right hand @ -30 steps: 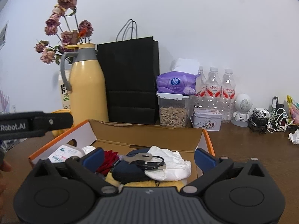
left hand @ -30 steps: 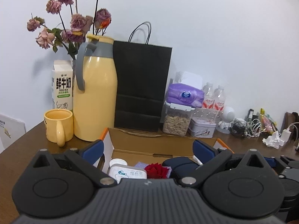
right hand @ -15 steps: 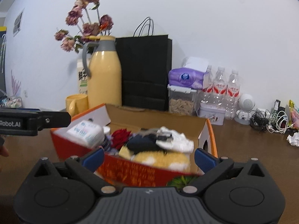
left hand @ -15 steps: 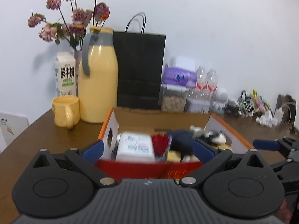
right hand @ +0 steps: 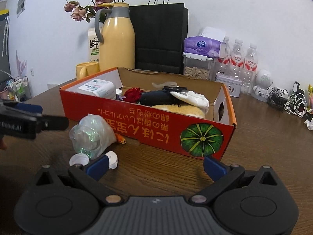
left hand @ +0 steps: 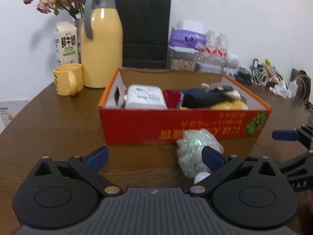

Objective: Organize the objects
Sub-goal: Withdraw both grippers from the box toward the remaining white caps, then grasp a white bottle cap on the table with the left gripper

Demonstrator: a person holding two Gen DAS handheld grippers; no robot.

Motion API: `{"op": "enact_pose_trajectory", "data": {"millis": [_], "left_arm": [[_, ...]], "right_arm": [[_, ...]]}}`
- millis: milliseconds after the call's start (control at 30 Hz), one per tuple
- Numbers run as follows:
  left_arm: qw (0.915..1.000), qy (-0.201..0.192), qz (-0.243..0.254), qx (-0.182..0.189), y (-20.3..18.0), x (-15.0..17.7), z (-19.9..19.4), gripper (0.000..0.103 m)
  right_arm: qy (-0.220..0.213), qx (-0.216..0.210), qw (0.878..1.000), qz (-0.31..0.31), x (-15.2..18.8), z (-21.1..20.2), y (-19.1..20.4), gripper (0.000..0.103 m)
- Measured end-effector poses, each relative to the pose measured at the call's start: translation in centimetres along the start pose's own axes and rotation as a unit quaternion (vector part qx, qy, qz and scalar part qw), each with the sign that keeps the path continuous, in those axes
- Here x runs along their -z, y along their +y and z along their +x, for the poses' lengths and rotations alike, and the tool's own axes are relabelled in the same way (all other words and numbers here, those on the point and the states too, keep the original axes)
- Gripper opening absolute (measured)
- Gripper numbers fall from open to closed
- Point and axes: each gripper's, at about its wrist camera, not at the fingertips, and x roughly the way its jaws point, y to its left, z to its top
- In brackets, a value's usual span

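Most of the sorting looks done to us: the red box (right hand: 148, 121) ahead of our right gripper (right hand: 154, 166) already holds a white package (right hand: 97, 87), a red flower (right hand: 134, 94), a dark pouch (right hand: 156, 98) and cloths. Still out on the counter (right hand: 264, 137), just ahead-left of that gripper, lie a crinkled plastic bag (right hand: 92, 135) and two white caps (right hand: 79, 159). Our left gripper (left hand: 154, 156) hangs low before the box, its right finger against the bag. Both are spread wide, holding nothing.
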Motion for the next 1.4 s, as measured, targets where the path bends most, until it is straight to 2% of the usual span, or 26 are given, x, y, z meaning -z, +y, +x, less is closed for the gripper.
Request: {"op": "enact_pose_trajectory", "data": {"millis": [300, 433, 633, 700, 733, 833, 967, 1400], "left_arm": [[0.9977, 0.050, 0.035, 0.029, -2.5, 1.9, 1.3, 0.103], [0.9973, 0.050, 0.040, 0.035, -3.2, 2.0, 1.5, 0.102], [0.9966, 0.054, 0.040, 0.048, -4.0, 2.2, 1.8, 0.081], [0.9962, 0.054, 0.044, 0.053, -4.2, 2.2, 1.7, 0.068], [0.9963, 0.054, 0.046, 0.049, -4.4, 2.3, 1.7, 0.058], [0.9963, 0.052, 0.049, 0.047, -4.4, 2.4, 1.6, 0.054], [0.9959, 0.048, 0.058, 0.051, -4.6, 2.5, 1.5, 0.029], [0.9974, 0.029, 0.027, 0.060, -3.2, 2.2, 0.3, 0.029]], "right_arm": [[0.019, 0.000, 1.000, 0.010, 0.2, 0.9, -0.3, 0.103], [0.023, 0.006, 1.000, 0.020, 0.3, 1.1, -0.7, 0.103], [0.028, 0.018, 0.999, 0.029, 0.3, 1.4, -1.1, 0.103], [0.029, 0.020, 0.999, 0.031, 0.3, 1.5, -1.1, 0.103], [0.030, 0.022, 0.999, 0.031, 0.4, 1.5, -1.1, 0.103], [0.029, 0.015, 0.999, 0.030, 0.4, 1.5, -1.1, 0.103], [0.033, 0.016, 0.999, 0.029, 0.4, 1.7, -1.0, 0.103], [0.042, 0.019, 0.999, 0.023, 0.6, 2.1, -0.8, 0.103]]}}
